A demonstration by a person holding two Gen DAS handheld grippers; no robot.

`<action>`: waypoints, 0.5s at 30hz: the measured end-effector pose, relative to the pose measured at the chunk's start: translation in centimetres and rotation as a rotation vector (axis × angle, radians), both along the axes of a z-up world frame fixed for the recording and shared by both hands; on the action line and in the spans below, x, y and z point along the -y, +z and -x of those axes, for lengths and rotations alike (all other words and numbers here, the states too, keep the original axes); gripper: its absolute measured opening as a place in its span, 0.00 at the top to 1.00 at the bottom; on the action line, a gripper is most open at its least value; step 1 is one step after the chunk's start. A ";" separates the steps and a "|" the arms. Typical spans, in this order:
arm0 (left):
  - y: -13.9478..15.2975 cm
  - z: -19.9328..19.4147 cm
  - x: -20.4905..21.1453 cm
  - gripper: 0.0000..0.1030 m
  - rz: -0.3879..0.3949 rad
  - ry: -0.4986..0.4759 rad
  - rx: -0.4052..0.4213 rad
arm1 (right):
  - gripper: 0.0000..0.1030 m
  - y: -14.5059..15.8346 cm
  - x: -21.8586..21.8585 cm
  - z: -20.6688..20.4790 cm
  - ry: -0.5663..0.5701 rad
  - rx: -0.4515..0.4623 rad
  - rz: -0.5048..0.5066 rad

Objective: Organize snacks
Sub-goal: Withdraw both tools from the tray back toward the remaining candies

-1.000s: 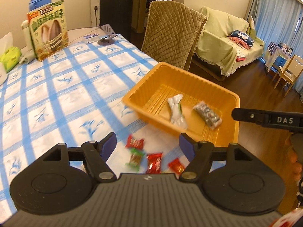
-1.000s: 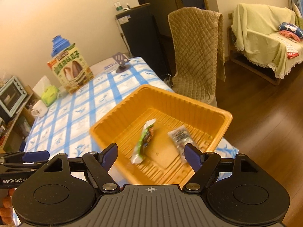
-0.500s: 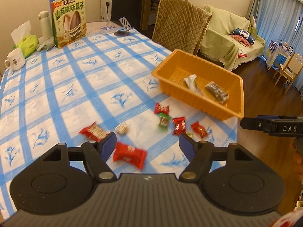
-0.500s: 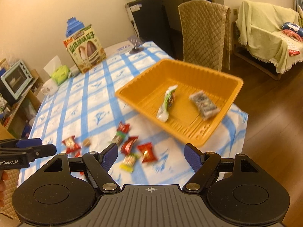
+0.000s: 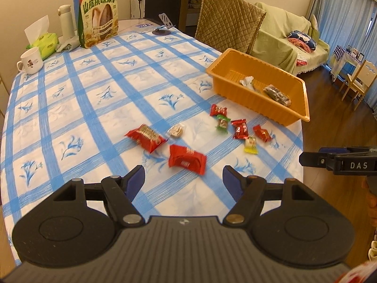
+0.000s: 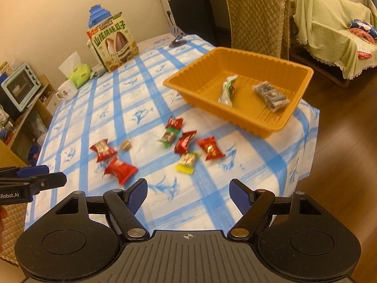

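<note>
Several wrapped snacks lie loose on the blue-checked tablecloth: a large red packet [image 5: 186, 159] [image 6: 120, 170], a longer red one [image 5: 146, 137] [image 6: 102, 150], a small beige candy [image 5: 176, 131] [image 6: 125, 144] and a cluster of red, green and yellow candies [image 5: 239, 128] [image 6: 186, 142]. An orange tray [image 5: 297, 115] [image 6: 186, 89] at the table's right edge holds a white-green wrapper [image 6: 228, 90] and a dark packet [image 6: 271, 96]. My left gripper [image 5: 183, 180] hangs open just short of the large red packet. My right gripper [image 6: 188, 192] stands open over bare cloth, nearer than the candies.
At the table's far end stand a big seed box [image 5: 99, 15], a white bottle [image 5: 66, 20], a tissue pack [image 5: 43, 43] and a mug [image 5: 30, 60]. A quilted chair [image 5: 226, 23] stands behind the tray; a sofa [image 5: 282, 37] and wood floor lie to the right.
Both grippers have drawn back from the orange tray toward the near table edge. The loose snacks, first hidden or small, now lie in full view ahead. Both stayed open.
</note>
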State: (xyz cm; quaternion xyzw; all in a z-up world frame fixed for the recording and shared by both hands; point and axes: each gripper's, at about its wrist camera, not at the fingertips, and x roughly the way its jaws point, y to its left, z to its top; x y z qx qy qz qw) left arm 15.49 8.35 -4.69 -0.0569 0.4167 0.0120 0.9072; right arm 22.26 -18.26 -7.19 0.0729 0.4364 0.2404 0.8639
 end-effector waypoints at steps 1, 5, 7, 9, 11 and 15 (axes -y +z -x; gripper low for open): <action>-0.1 0.3 -0.2 0.31 0.001 0.002 -0.001 | 0.25 -0.2 -0.2 0.2 0.003 -0.003 0.003; -0.3 1.0 -0.8 0.31 0.002 0.012 -0.004 | 0.26 -0.9 -0.8 1.1 0.011 -0.009 0.012; -0.5 1.2 -1.2 0.31 0.002 0.021 -0.008 | 0.26 -1.2 -1.0 1.3 0.016 -0.007 0.016; -0.7 1.4 -1.4 0.31 0.000 0.031 -0.010 | 0.26 -1.6 -1.2 1.4 0.021 -0.006 0.023; -0.9 1.5 -1.6 0.31 -0.008 0.044 -0.012 | 0.26 -1.8 -1.4 1.3 0.027 0.002 0.030; -1.1 1.6 -1.9 0.31 -0.009 0.069 -0.016 | 0.34 -2.5 -1.6 0.9 0.047 0.017 0.052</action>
